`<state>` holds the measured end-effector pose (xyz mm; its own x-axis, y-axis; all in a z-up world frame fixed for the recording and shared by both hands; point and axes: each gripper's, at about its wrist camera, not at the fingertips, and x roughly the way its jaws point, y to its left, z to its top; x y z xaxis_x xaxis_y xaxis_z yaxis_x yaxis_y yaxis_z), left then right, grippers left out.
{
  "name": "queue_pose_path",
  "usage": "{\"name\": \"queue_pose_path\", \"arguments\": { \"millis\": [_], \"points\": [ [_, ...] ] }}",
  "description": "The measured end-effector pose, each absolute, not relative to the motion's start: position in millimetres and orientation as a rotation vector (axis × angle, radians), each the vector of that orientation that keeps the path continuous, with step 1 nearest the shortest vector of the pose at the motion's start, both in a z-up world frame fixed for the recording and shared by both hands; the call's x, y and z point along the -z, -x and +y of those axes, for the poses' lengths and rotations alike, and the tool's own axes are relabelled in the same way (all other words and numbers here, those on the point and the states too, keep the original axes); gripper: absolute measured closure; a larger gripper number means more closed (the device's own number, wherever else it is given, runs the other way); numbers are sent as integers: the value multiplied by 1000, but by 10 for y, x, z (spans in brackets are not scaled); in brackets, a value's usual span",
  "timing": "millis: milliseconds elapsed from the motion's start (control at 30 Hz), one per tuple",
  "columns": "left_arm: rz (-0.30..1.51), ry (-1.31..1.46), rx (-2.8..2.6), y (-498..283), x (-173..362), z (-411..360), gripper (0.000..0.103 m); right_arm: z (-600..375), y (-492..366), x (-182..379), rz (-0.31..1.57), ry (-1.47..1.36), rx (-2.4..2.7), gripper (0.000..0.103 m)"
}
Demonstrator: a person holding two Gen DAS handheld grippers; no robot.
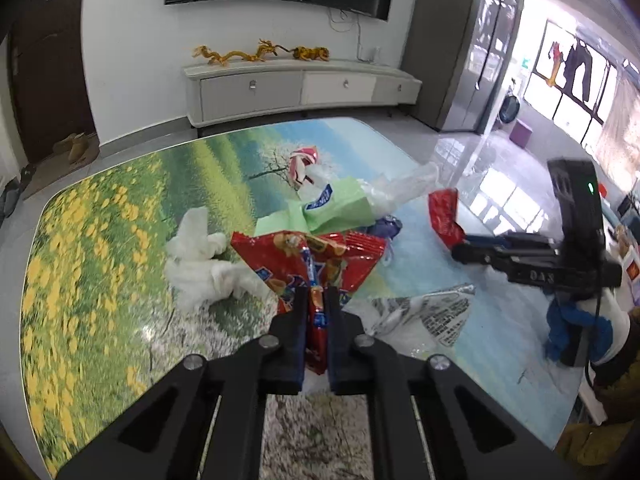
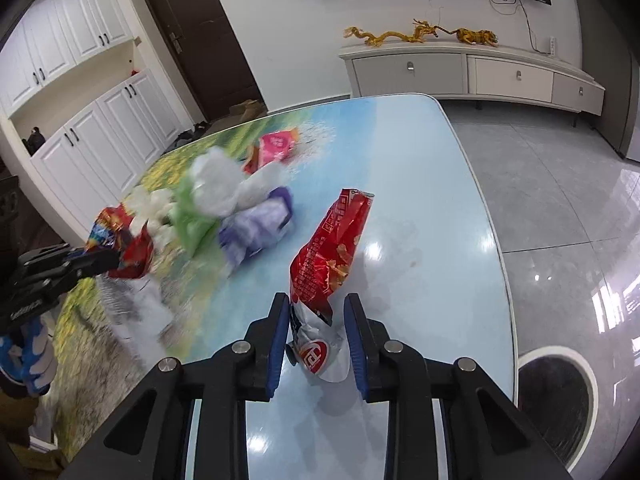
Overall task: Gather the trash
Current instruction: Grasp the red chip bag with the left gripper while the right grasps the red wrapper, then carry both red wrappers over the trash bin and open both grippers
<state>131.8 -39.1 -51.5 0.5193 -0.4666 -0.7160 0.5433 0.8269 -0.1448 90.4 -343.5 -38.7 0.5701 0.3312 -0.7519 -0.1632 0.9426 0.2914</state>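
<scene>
My left gripper [image 1: 317, 300] is shut on a red snack wrapper [image 1: 312, 260] with a blue and orange print, which fans out just above the table. The same gripper [image 2: 116, 258] shows at the left edge of the right wrist view, holding that wrapper [image 2: 128, 240]. My right gripper [image 2: 318, 312] is shut on the silver bottom end of a red chip bag [image 2: 332, 240] that stands up between the blue pads. From the left wrist view, the right gripper [image 1: 460, 246] holds this bag [image 1: 444, 216] clear of the table.
On the landscape-print table [image 1: 100, 220] lie white tissue [image 1: 200, 264], a green packet [image 1: 332, 204], a pink wrapper [image 1: 304, 160], a clear plastic bag [image 1: 404, 184], a purple wrapper [image 1: 386, 226] and a silver printed wrapper [image 1: 432, 312]. A round white-rimmed dark bin [image 2: 556, 396] stands on the floor right of the table.
</scene>
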Motion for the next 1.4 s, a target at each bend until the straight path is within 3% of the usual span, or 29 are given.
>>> {"name": "queue_pose_path", "arguments": {
  "millis": [333,600,767,1000,1200,1333,1400],
  "points": [
    [647,-85,521,-890,-284,-129,97,-3578,-199,-131,776,-233,-317,77],
    [626,-185,727,-551,-525,-1209,97,-4223,254,-280,700,-269,-175,77],
    [671,-280,886,-431,-453,-2143,97,-4809,482,-124,713,-325,-31,77],
    [809,-352,1036,-467,37,-3366,96,-5398,504,472,850,-400,105,76],
    [922,-325,1095,-607,393,-4008,93,-5685,430,910,931,-465,169,68],
    [978,-292,1107,-706,554,-4262,65,-5829,392,1086,962,-493,236,54],
    [982,-270,1111,-717,558,-4288,62,-5881,431,1116,965,-514,257,52]
  ]
}}
